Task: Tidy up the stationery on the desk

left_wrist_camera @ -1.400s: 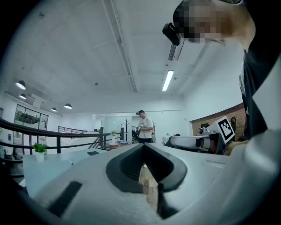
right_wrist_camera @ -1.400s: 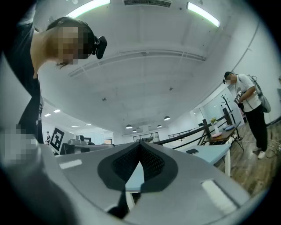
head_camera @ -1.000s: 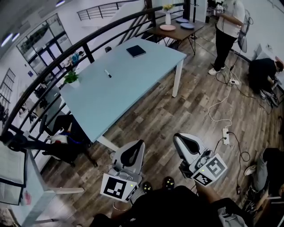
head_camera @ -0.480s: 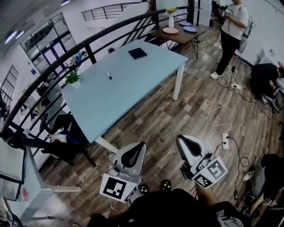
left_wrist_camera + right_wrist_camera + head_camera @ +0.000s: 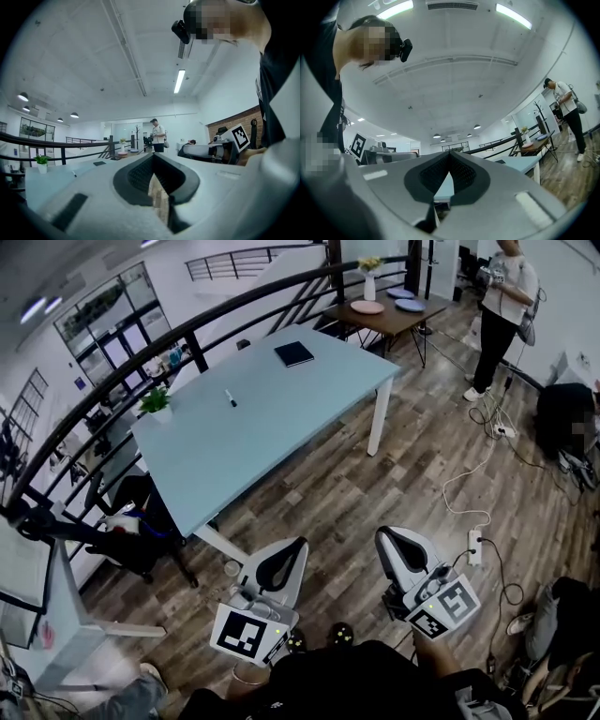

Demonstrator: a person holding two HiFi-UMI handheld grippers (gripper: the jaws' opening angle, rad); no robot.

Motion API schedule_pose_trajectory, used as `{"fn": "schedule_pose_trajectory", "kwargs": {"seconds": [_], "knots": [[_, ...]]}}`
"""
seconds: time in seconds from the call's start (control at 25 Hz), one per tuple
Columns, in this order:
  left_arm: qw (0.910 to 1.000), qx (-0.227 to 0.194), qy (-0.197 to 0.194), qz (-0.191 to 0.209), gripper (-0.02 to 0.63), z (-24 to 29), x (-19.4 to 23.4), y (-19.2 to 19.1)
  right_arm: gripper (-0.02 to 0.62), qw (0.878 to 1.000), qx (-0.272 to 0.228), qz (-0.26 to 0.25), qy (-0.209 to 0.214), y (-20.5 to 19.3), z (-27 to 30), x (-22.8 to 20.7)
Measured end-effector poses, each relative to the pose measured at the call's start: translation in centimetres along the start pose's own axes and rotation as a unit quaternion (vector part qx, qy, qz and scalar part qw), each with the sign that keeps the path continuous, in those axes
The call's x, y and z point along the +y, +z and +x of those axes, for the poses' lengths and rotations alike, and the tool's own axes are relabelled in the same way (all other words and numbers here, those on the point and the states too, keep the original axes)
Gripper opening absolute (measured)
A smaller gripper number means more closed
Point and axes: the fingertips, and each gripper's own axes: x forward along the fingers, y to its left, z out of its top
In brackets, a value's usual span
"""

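A light blue desk [image 5: 253,437] stands ahead of me on the wooden floor. On it lie a dark notebook [image 5: 294,353] near the far end and a black pen [image 5: 229,397] near the middle. My left gripper [image 5: 289,551] and right gripper [image 5: 390,538] are held side by side low in the head view, well short of the desk. Both are shut with nothing between the jaws. In the left gripper view the shut left gripper [image 5: 153,157] points level at the desk [image 5: 51,180], with the notebook [image 5: 99,163] far off. The right gripper [image 5: 449,155] tilts slightly upward.
A small potted plant [image 5: 154,401] stands at the desk's left edge. Behind it runs a black railing [image 5: 112,390]. A brown table [image 5: 380,317] with plates and a vase stands beyond, with a person [image 5: 502,306] next to it. A power strip [image 5: 474,546] and cables lie on the floor at right.
Both grippers have been carried a little way toward the desk, still shut and side by side. The desk sits slightly nearer in the head view.
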Motion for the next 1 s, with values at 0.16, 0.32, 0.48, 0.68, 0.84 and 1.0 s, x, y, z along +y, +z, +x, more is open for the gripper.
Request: {"fn": "schedule_pose_trajectory", "kwargs": {"seconds": [0.16, 0.32, 0.48, 0.68, 0.84, 1.0], "knots": [[0.9999, 0.005, 0.009, 0.006, -0.009, 0.8, -1.0, -0.2, 0.008, 1.0, 0.002, 0.001, 0.007, 0.1, -0.9, -1.2], [0.9998, 0.011, 0.011, 0.009, -0.009, 1.7, -2.1, -0.5, 0.008, 1.0, 0.005, 0.003, 0.008, 0.0, -1.9, -2.2], [0.9998, 0.013, 0.011, 0.007, -0.009, 2.2, -2.8, -0.5, 0.008, 1.0, 0.008, 0.006, 0.006, 0.0, -2.8, -2.9], [0.9997, 0.015, 0.005, 0.021, -0.009, 2.8, -3.4, -0.5, 0.006, 1.0, 0.004, 0.008, -0.006, 0.1, -3.6, -3.9], [0.9996, 0.017, 0.001, 0.022, -0.009, 3.1, -3.6, -0.7, 0.007, 1.0, 0.005, 0.005, -0.014, 0.0, -4.0, -4.3], [0.9995, 0.022, -0.001, 0.021, -0.009, 3.8, -3.0, -1.3, 0.007, 1.0, 0.004, 0.0, -0.021, -0.1, -3.8, -5.0]]}}
